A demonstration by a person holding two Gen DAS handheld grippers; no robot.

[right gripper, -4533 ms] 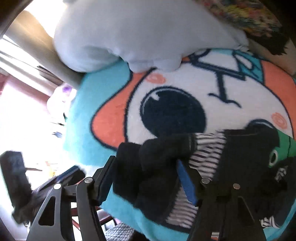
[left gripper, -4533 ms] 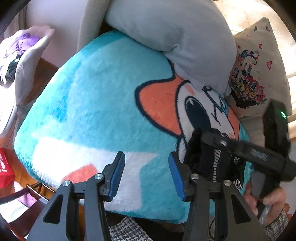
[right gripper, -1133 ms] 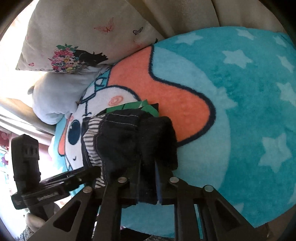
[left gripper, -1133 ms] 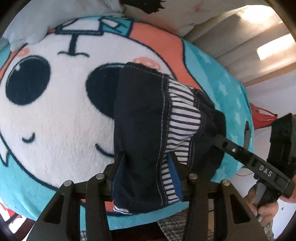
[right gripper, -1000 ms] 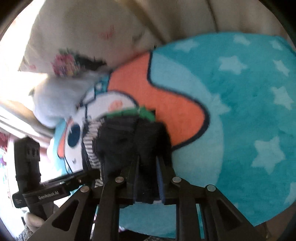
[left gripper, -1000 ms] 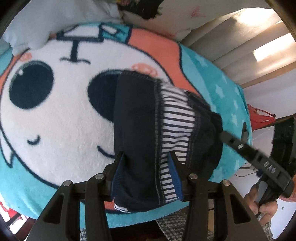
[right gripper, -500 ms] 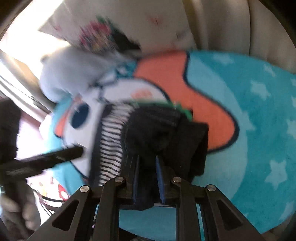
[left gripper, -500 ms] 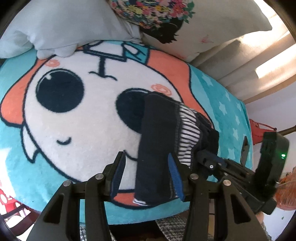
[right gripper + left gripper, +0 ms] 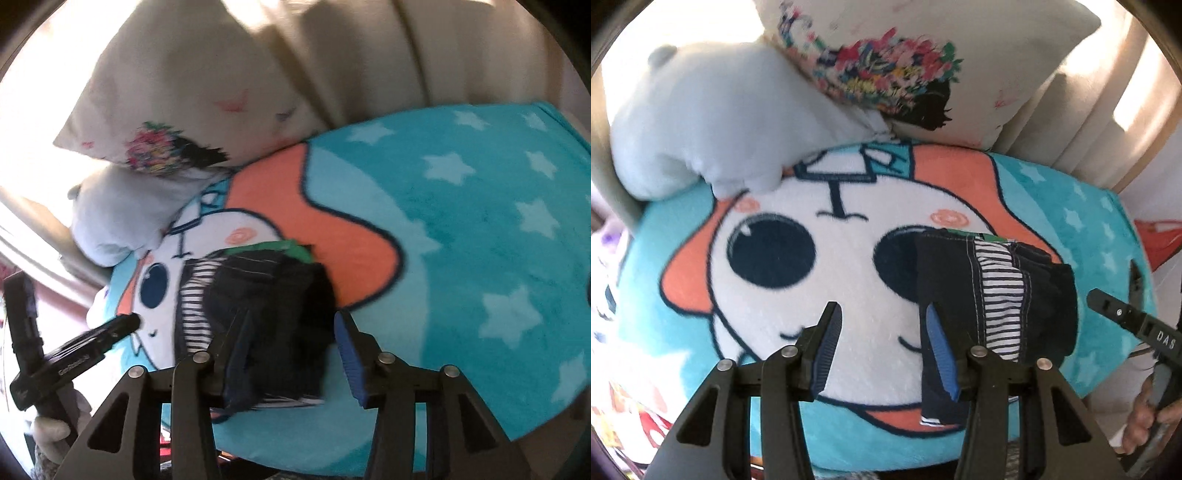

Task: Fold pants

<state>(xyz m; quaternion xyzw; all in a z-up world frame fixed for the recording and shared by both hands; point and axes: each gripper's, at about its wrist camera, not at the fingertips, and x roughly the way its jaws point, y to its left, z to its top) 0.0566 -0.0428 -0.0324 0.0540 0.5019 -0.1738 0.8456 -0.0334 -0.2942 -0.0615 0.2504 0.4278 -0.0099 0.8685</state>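
The dark navy pants [image 9: 960,295] with a black-and-white striped lining lie folded in a small bundle on the cartoon-face blanket [image 9: 812,295]. My left gripper [image 9: 882,354] is open and empty, just left of the bundle, with its right finger beside the pants' edge. In the right wrist view the pants [image 9: 273,314] lie flat in front of my right gripper [image 9: 291,354], which is open with its jaws standing either side of the bundle's near edge, holding nothing. The other gripper shows at each view's edge.
A grey plush pillow [image 9: 720,122] and a floral cushion [image 9: 923,62] lie at the back of the blanket. The turquoise star-patterned blanket [image 9: 480,240] spreads to the right of the pants. Beige upholstery [image 9: 406,55] rises behind.
Both grippers have opened and let go of the pants, which now lie folded on the blanket. Both have drawn back a little; the left one moved left of the bundle.
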